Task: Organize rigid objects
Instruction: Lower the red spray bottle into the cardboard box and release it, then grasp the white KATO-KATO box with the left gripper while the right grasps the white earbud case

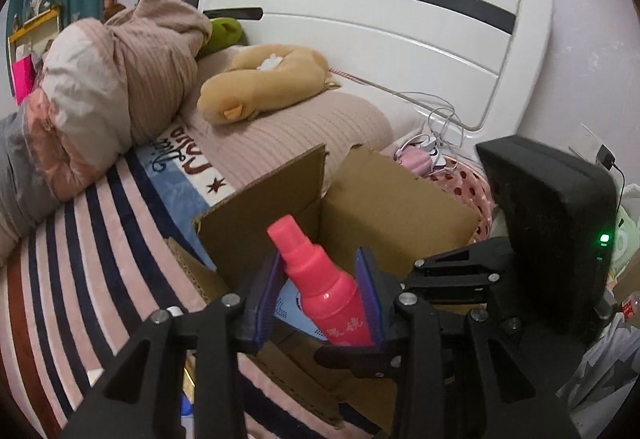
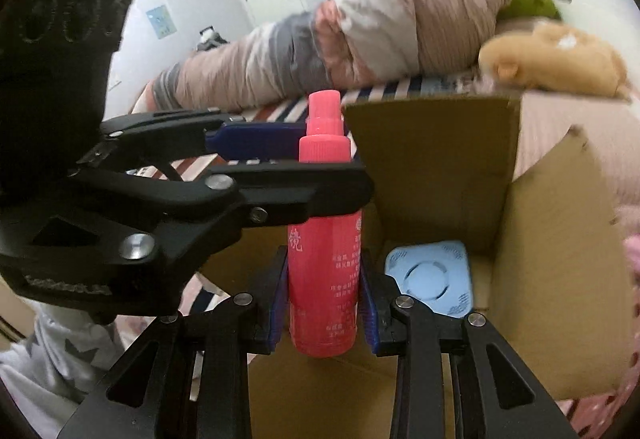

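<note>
Pink plastic fills the middle of both my views: a spray bottle (image 1: 326, 287) with a narrow cap, held above an open cardboard box (image 1: 384, 199) that sits on the bed. Through the left wrist camera I see my left gripper (image 1: 320, 295) with its blue pads (image 1: 366, 291) pressed against either side of the bottle, which leans up and to the left, cap pointing toward the box's far flap. Through the right wrist camera the same bottle (image 2: 324, 259) stands upright between the blue pads of my right gripper (image 2: 324, 303), which is closed on its lower body, while the left gripper (image 2: 288, 175) crosses the view from the left side and clamps the bottle higher up, just below the shoulder. So both tongs are narrowed onto this one bottle at once, one above the other. Inside the box, on its floor, lies a pale blue flat item (image 2: 430, 279) with rounded corners and a circular mark; I cannot tell what it is. Beyond the box, the striped blanket (image 1: 92, 239) covers the bed, a tan plush toy (image 1: 260, 83) rests on the ribbed pink pillow near the white headboard (image 1: 380, 19), and a bundled quilt (image 1: 116, 87) lies to the left. White cables (image 1: 440, 127) trail beside the headboard.
</note>
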{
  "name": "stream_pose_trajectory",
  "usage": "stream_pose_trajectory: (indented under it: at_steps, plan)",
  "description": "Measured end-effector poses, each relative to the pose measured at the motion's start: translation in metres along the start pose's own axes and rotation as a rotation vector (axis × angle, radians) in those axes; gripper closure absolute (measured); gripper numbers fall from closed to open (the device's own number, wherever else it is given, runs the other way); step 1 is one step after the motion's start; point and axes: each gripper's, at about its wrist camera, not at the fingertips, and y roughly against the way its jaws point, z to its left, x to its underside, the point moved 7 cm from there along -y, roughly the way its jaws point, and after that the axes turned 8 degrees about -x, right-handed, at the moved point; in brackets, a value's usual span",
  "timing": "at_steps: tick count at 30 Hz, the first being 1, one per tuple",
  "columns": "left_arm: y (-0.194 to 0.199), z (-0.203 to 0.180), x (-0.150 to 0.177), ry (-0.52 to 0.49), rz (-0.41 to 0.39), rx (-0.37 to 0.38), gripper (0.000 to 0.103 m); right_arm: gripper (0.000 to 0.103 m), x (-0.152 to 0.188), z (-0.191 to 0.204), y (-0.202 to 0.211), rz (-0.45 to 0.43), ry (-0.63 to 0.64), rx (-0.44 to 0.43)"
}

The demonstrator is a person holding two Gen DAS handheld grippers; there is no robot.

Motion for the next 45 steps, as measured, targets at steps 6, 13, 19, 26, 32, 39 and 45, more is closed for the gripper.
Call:
stream_pose_trajectory:
  at_steps: [6,13,19,26,32,39,45]
  plan:
    - [0.004,0.013,0.004,0.018,-0.013,-0.023,0.037,0.074,0.006,-0.013,-0.01,0.04,-0.046,0.018]
    - [0.032,0.031,0.008,0.056,-0.061,-0.053,0.036,0.074,0.003,-0.005,-0.003,0.026,-0.029,0.058]
    - [0.076,0.065,0.024,0.112,-0.111,-0.114,0.036,0.074,-0.01,0.031,0.003,-0.024,0.033,0.044]
    - [0.125,0.137,0.071,0.193,-0.14,-0.251,0.033,0.07,-0.024,0.112,-0.017,-0.065,0.188,-0.028]
    - [0.124,0.198,0.133,0.285,-0.094,-0.302,0.033,0.066,-0.022,0.152,-0.093,0.048,0.213,-0.091]
    - [0.068,0.244,0.186,0.357,0.002,-0.26,0.033,0.066,-0.001,0.14,-0.185,0.208,0.195,-0.013]
    - [0.004,0.255,0.204,0.353,0.08,-0.202,0.033,0.066,0.013,0.094,-0.236,0.308,0.14,0.1]
